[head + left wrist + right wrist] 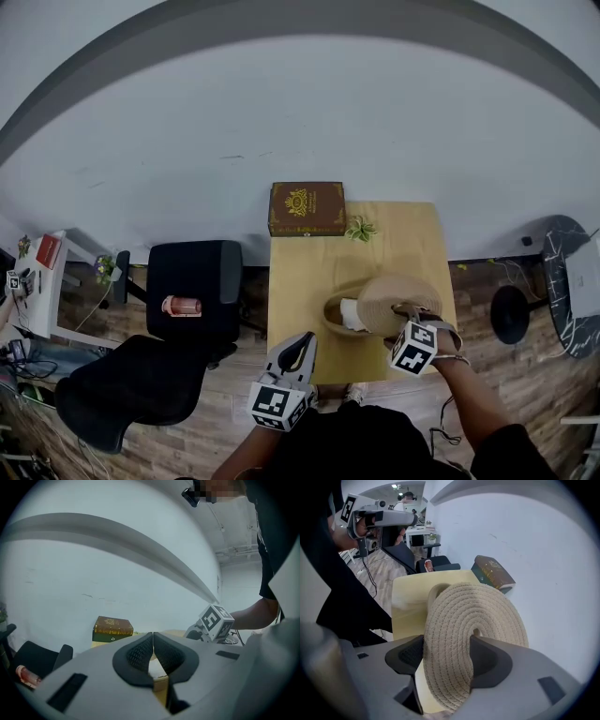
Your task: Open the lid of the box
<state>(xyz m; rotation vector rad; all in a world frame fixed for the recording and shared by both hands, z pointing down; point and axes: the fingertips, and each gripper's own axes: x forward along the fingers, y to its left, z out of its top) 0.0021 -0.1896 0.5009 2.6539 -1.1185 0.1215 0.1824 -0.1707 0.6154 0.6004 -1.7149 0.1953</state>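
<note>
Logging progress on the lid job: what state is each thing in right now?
woven basket: open, something white inside.
woven lid: off the woven basket, tilted, held up.
right gripper: shut on the woven lid.
left gripper: shut, empty.
brown box: closed, lying flat at the far edge of the table.

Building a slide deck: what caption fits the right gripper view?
Right tool grips the woven lid above the wooden table, a brown book-like box behind by the wall.
</note>
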